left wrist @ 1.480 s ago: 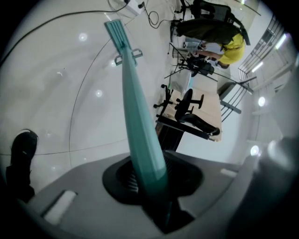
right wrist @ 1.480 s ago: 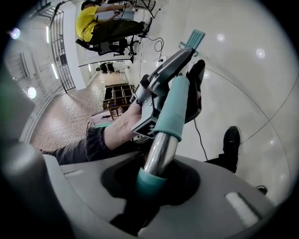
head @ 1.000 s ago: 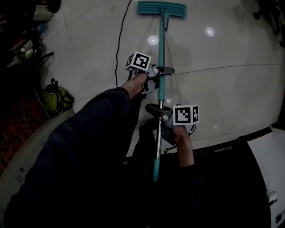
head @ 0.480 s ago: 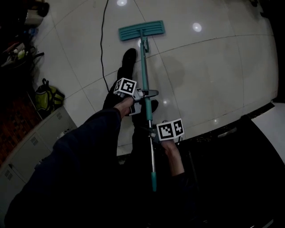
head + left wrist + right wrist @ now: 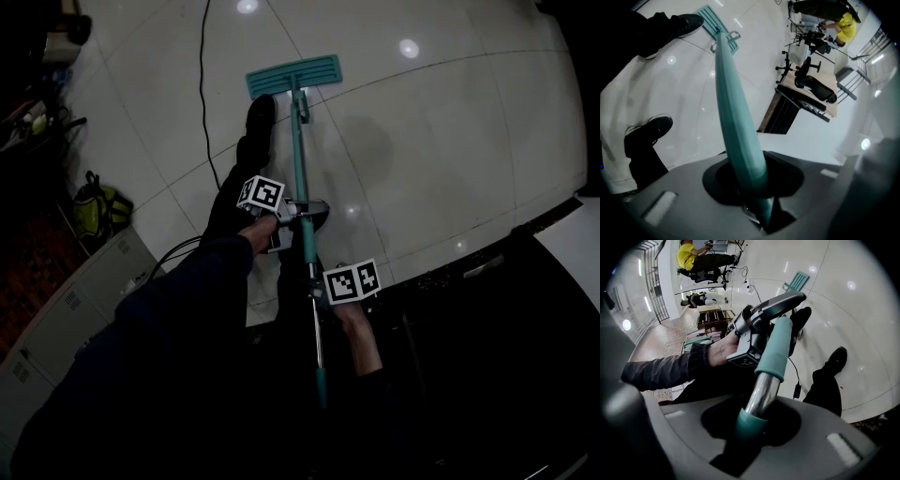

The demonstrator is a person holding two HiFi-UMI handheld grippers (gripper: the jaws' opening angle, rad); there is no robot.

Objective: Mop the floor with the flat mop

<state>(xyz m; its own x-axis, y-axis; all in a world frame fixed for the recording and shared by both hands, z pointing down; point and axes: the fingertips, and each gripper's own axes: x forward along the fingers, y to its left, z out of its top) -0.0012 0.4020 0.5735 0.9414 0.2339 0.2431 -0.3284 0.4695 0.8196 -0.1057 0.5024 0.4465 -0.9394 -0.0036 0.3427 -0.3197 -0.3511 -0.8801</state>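
The flat mop lies with its teal head [image 5: 293, 75] on the white tiled floor at the top of the head view. Its teal handle [image 5: 300, 169] runs down towards me and turns to bare metal lower down. My left gripper [image 5: 305, 211] is shut on the teal part of the handle [image 5: 736, 122], about halfway along it. Below it, my right gripper [image 5: 319, 286] is shut on the metal part [image 5: 764, 385]. The right gripper view looks up the shaft to the left gripper [image 5: 773, 305] and the mop head [image 5: 797, 281].
A black shoe [image 5: 255, 127] stands just left of the mop head. A black cable [image 5: 202, 84] trails over the tiles at the left. A green bag [image 5: 98, 206] and grey cabinets [image 5: 66, 319] are at the left, a dark strip [image 5: 487, 262] at the right. Office chairs [image 5: 811, 84] stand further off.
The mop head has shifted left in the head view, and both grippers with it, still shut on the handle. A leg and shoe have come forward beside the mop head.
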